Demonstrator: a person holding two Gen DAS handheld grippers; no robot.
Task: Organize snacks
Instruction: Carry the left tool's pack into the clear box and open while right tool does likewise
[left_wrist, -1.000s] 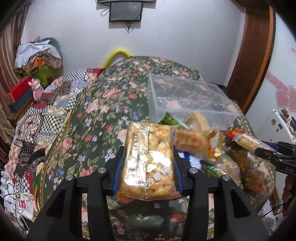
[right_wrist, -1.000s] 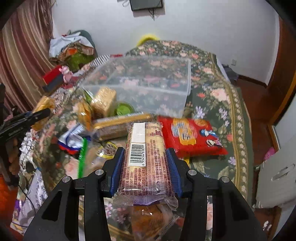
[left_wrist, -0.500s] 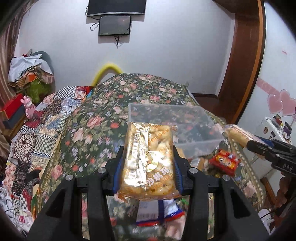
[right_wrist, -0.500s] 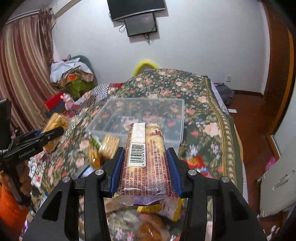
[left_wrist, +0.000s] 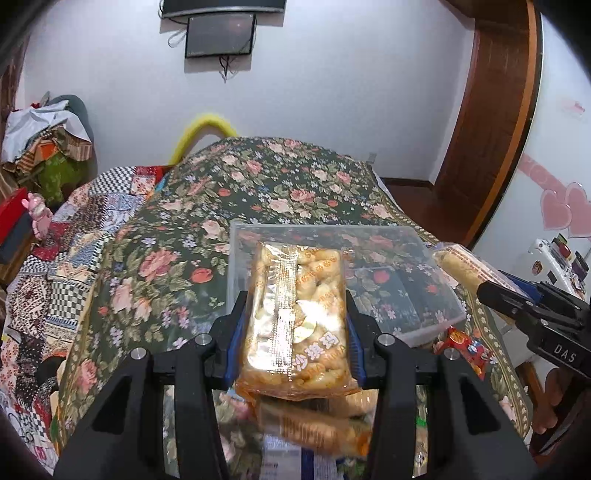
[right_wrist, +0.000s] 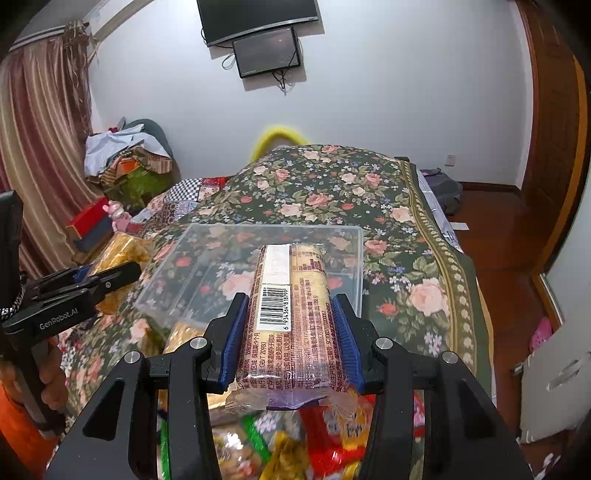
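The left hand-held gripper (left_wrist: 293, 325) and right hand-held gripper (right_wrist: 288, 328), each pinching 1 snack pack, have risen toward the clear bin (right_wrist: 207, 258) at 12 o'clock, ready to drop them in.

Ahead of you: white wall (right_wrist: 369, 92) with a black television (right_wrist: 258, 14) and a smaller dark screen (right_wrist: 267, 51) mounted beneath it, cables dangling. Bed under a dark floral bedspread (right_wrist: 332, 192), patchwork quilt (left_wrist: 74, 236) alongside. To your left, a striped curtain (right_wrist: 37, 129) and heaped clothes (right_wrist: 125, 155). To your right, a brown wooden door frame (left_wrist: 491, 122) and reddish wood floor (right_wrist: 498, 236).
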